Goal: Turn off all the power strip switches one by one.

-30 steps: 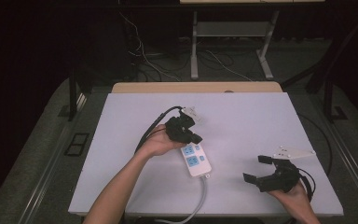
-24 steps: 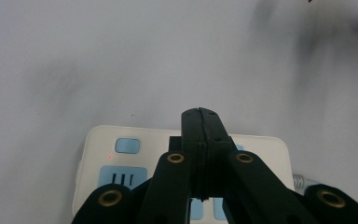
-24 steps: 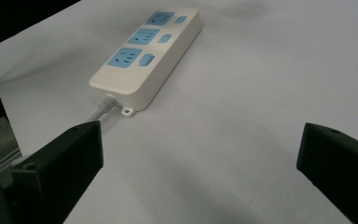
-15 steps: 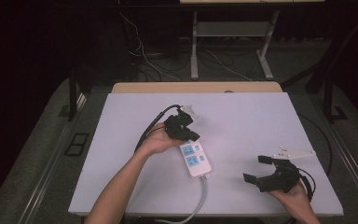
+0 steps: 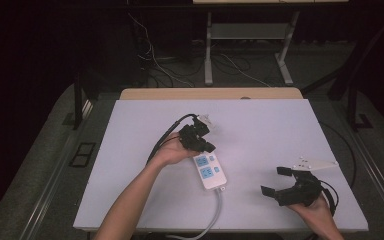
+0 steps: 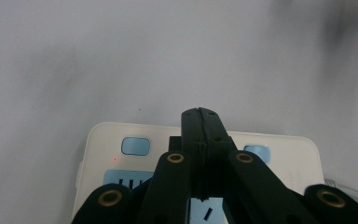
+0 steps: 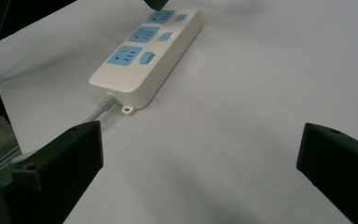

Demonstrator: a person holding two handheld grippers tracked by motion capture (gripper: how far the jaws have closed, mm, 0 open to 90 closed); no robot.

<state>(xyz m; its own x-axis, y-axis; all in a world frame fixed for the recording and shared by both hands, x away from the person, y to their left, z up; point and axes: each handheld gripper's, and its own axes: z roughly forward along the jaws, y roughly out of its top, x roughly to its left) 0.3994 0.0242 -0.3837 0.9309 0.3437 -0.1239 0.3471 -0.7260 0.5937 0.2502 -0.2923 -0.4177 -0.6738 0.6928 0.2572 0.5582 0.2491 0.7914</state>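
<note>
- The left gripper (image 5: 206,146), jaws pressed together on nothing, sits over the far end of the power strip (image 5: 209,171).
- The strip lies mid-counter (image 5: 260,130).
- The right gripper (image 5: 275,181) gapes wide, well apart.

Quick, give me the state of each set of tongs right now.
Left tongs: closed, nothing between them, tips over the power strip.
Right tongs: open and empty, off to the side of the strip.

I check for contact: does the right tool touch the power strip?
Apart. The right gripper view shows bare table between the right tool and the power strip.
</note>
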